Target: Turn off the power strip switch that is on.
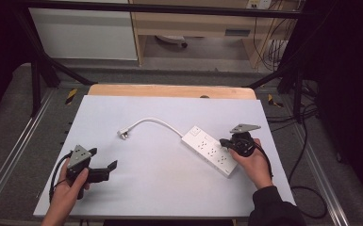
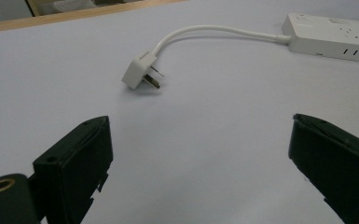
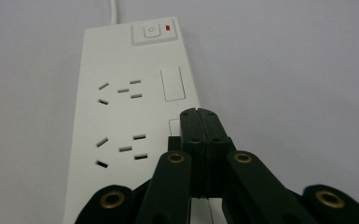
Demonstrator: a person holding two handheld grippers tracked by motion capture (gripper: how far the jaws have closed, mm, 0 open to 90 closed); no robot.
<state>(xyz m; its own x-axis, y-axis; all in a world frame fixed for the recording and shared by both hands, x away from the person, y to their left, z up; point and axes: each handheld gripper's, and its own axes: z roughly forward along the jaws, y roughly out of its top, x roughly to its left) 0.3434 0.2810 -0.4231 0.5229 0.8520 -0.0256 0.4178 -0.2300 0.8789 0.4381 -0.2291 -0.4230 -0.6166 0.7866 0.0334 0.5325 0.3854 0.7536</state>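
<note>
The right gripper, jaws pressed together with nothing between them, rests its tips on the white power strip beside the sockets. Beyond the tips sits the strip's switch. The left gripper, jaws spread, hovers well apart, with the strip's plug lying ahead of it.

Two forearms enter from the bottom edge of the high view. The left hand holds its left hand-held gripper low and level, jaws spread wide apart. The right hand, in a dark sleeve, holds the right hand-held gripper with jaws pressed fully together, angled downward.
</note>
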